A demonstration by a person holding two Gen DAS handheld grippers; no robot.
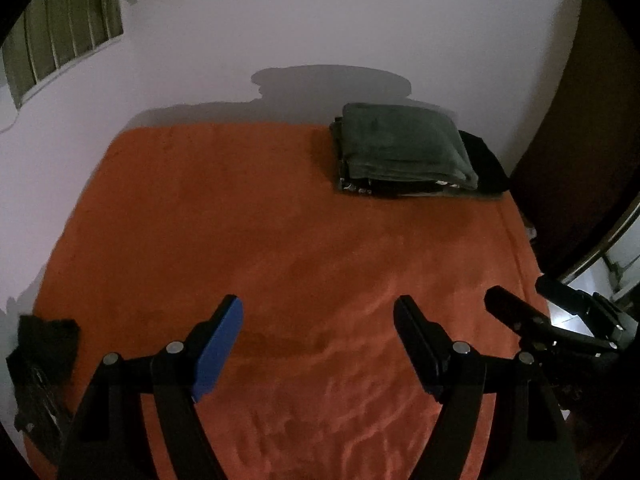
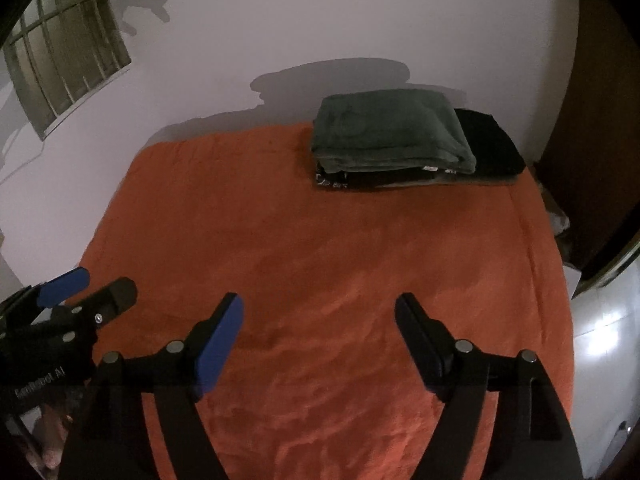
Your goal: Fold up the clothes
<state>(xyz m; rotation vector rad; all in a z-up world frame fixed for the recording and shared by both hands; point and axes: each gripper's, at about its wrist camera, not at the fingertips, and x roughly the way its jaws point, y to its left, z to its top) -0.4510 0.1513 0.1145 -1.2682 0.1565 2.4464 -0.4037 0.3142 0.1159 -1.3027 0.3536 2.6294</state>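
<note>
A stack of folded clothes, a dark green garment [image 1: 404, 146] [image 2: 392, 134] on top, sits at the far right of the orange bed cover [image 1: 280, 240] [image 2: 320, 248]. A black folded piece [image 1: 482, 164] [image 2: 490, 142] lies against its right side. My left gripper [image 1: 320, 312] hovers open over the near part of the bed, nothing between its fingers. My right gripper [image 2: 320, 310] is open too, likewise holding nothing. Each gripper shows in the other's view: the right gripper [image 1: 524, 300] at the right edge, the left gripper [image 2: 106, 280] at the left edge.
A dark garment [image 1: 44, 340] lies off the bed's near left corner. A pale wall [image 1: 320, 20] runs behind the bed, with a barred window [image 2: 64, 64] at upper left. A dark wooden door or wardrobe [image 1: 592, 140] stands on the right.
</note>
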